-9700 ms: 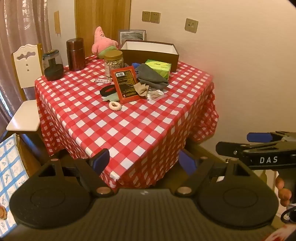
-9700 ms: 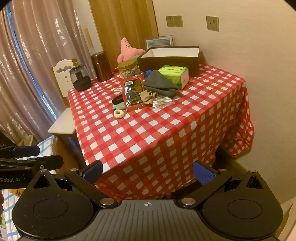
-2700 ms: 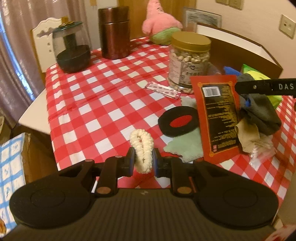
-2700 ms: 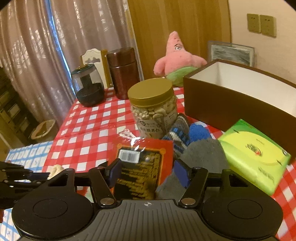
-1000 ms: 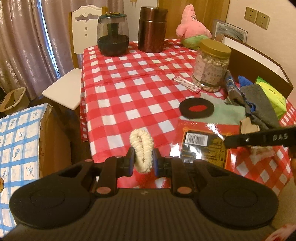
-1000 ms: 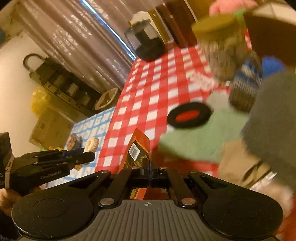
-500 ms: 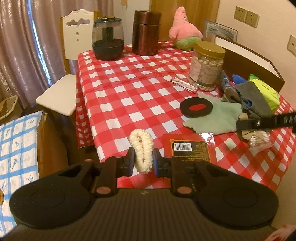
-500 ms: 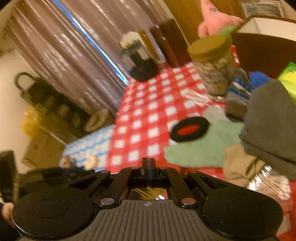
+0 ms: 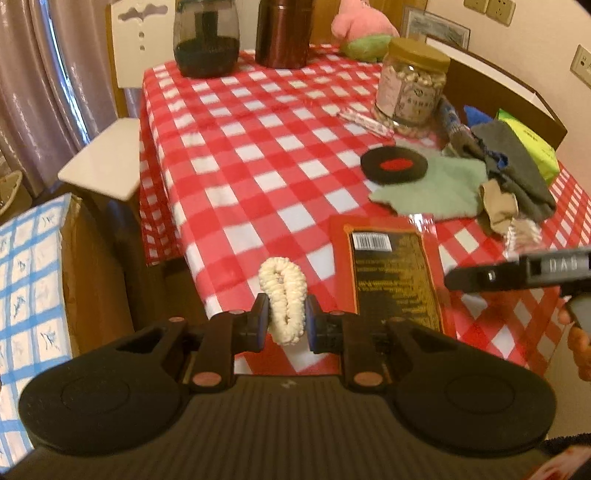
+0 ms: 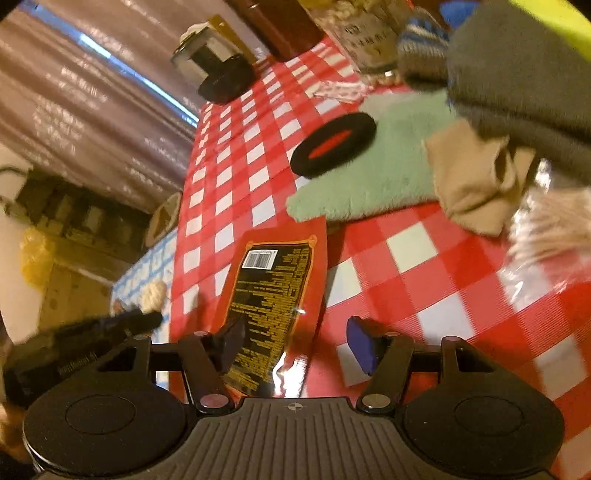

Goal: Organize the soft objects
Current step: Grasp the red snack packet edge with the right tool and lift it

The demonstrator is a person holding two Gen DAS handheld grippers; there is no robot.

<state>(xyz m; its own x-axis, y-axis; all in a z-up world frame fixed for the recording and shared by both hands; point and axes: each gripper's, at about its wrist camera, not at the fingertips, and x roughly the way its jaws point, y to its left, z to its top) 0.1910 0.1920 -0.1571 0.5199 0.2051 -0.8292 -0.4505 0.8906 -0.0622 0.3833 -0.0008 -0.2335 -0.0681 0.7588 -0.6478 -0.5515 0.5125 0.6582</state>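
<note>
Left gripper (image 9: 283, 319): jaws clamped on the cream scrunchie (image 9: 282, 297), low centre of the left wrist view, out past the near edge of the checked tablecloth (image 9: 236, 147).
Right gripper (image 10: 295, 345): jaws opening, pads clear of the red snack packet (image 10: 275, 295) that lies flat between them at the bottom centre of the right wrist view.
Soft things waiting: green cloth (image 9: 432, 186), grey cloth (image 9: 517, 166), beige sock (image 9: 498, 210) and striped knit (image 9: 452, 122), heaped at centre right of the left wrist view; pink plush (image 9: 360, 27) at the top.
Box: brown box (image 9: 491, 86) at upper right, behind the heap, seemingly the place for them.
Risk, scrunchie: it is squeezed by its middle only and bulges above the pads; a jolt on the way to the box could pop it out and drop it off the table edge.
Risk, packet: its near end sits close to the table edge; a brush from the withdrawing right fingers could slide it off.
Risk, heap: black and red disc (image 10: 334, 144) rests on the green cloth, and the cotton swab bag (image 9: 524, 232) touches the sock; pulling either cloth likely drags those along.
Risk, jar: nut jar (image 9: 412, 85) stands just beside the knit; a careless reach could knock it.
</note>
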